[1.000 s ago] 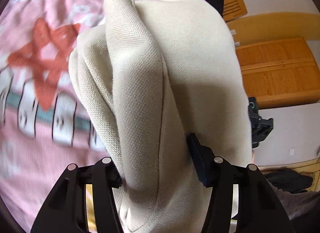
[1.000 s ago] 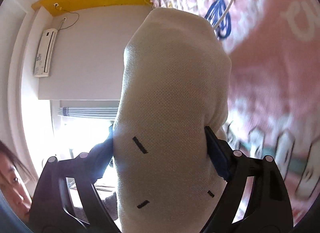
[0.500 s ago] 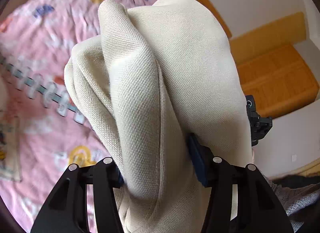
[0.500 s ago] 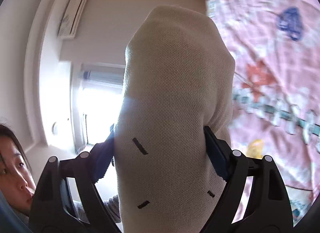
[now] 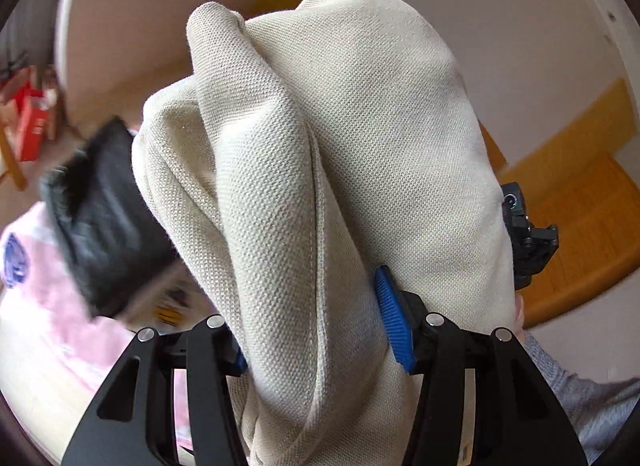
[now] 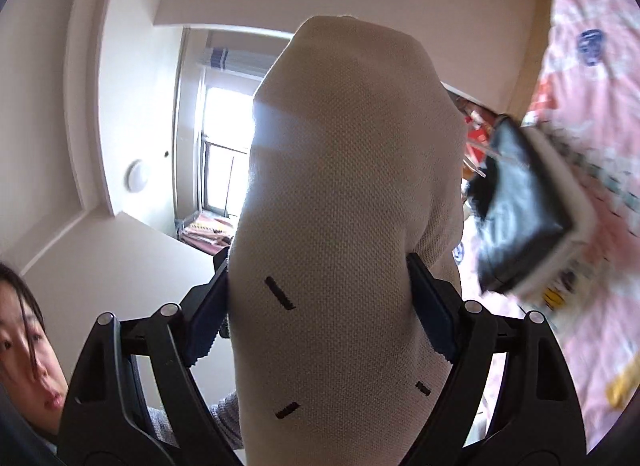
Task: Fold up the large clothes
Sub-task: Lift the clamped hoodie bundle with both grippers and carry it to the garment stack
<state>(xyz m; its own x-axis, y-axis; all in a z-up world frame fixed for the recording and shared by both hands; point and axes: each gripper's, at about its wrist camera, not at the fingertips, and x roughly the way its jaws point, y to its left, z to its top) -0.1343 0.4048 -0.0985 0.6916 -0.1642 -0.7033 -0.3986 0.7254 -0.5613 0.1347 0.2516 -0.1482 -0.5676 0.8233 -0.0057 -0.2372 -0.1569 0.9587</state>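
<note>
A cream knitted garment (image 5: 336, 169) bulges up between the fingers of my left gripper (image 5: 316, 330), which is shut on a thick bunch of it; a seam runs down its middle. In the right wrist view another bunch of the same cream garment (image 6: 344, 201), with short black stitch marks, fills the space between the blue pads of my right gripper (image 6: 320, 306), also shut on it. Both bunches hide what lies ahead of the fingers. The other gripper (image 5: 528, 234) shows past the cloth at the right of the left wrist view.
A pink patterned bedspread (image 6: 592, 113) lies at the right of the right wrist view and low left in the left one (image 5: 44, 306). A dark folded item on a white box (image 6: 520, 209) rests on it. Orange wooden furniture (image 5: 580, 225), a window (image 6: 224, 153) and a person (image 6: 28, 346) are around.
Both grippers have risen and tilted up with the cream garment still held. The bedspread has slid out of most of each view; walls, a window and a dark folded item now show.
</note>
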